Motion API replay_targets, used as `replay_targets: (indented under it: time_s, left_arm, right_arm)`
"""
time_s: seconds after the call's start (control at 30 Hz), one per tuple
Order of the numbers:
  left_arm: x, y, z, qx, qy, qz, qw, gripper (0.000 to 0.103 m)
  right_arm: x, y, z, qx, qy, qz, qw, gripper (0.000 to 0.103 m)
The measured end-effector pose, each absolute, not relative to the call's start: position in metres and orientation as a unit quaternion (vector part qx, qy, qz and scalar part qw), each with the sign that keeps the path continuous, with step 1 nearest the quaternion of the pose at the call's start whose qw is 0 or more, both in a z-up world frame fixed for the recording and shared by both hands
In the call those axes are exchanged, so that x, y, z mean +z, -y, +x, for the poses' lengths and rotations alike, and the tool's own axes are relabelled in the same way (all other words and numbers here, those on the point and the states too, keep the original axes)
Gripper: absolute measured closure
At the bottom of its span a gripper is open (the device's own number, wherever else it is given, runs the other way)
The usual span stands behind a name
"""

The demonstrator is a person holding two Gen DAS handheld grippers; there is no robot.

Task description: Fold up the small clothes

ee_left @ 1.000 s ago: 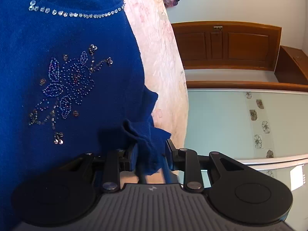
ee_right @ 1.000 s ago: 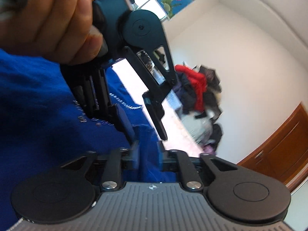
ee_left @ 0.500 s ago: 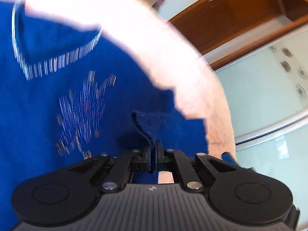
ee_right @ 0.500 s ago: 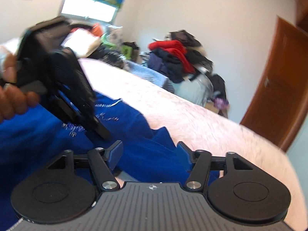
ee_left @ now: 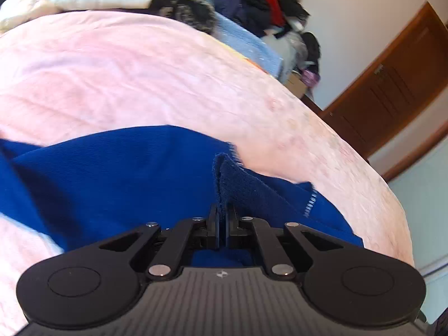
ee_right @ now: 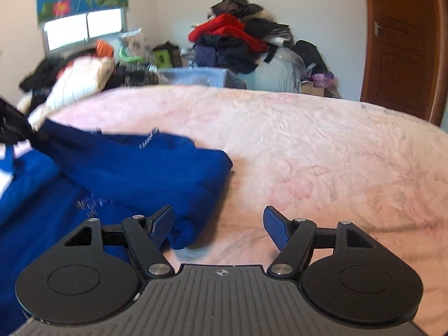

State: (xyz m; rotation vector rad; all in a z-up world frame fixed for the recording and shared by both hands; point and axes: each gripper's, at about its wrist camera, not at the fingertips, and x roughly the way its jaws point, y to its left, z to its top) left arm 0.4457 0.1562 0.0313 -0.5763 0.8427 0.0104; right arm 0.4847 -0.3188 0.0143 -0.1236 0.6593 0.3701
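A royal-blue knit top (ee_left: 120, 173) with sequin trim lies on a pink bed cover (ee_left: 140, 78). My left gripper (ee_left: 221, 224) is shut on a fold of its edge, which stands up between the jaws. In the right wrist view the top (ee_right: 134, 168) is bunched at the left, partly doubled over. My right gripper (ee_right: 218, 228) is open and empty, its left finger (ee_right: 161, 225) beside the top's fold and its right finger over the bare cover. The left gripper shows as a dark shape at the far left (ee_right: 11, 126).
A pile of red and dark clothes (ee_right: 238, 44) is heaped at the back wall. White and dark clothes (ee_right: 75, 84) lie at the bed's far left. A brown wooden door (ee_right: 400, 42) stands at the right. The pink cover (ee_right: 322, 154) stretches to the right.
My right gripper let go of the blue top, opened and drew back to the right. My left gripper closed on the top's edge and carried it across, so the beaded front is no longer visible.
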Motion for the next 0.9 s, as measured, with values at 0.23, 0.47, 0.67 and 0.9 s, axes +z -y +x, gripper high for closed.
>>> replay_targets:
  time_s: [0.23,0.47,0.67,0.9]
  left_arm:
    - [0.035,-0.198,0.436,0.050,-0.377,-0.305,0.873,0.099]
    - [0.014,-0.206,0.430,0.064,-0.404,-0.307,0.859,0.099]
    - [0.031,-0.217,0.403,0.058,-0.391,-0.319,0.861,0.099]
    - [0.006,-0.227,0.400,0.074,-0.417,-0.339,0.840,0.099]
  right_arm:
    - [0.018,0.310,0.483,0.214,-0.340,-0.032,0.915,0.026]
    - [0.012,0.323,0.544,0.219,-0.403,0.108,0.882,0.025]
    - [-0.002,0.332,0.587,0.214,-0.426,0.214,0.852,0.033]
    - [-0.014,0.319,0.604,0.214,-0.456,0.214,0.837,0.095]
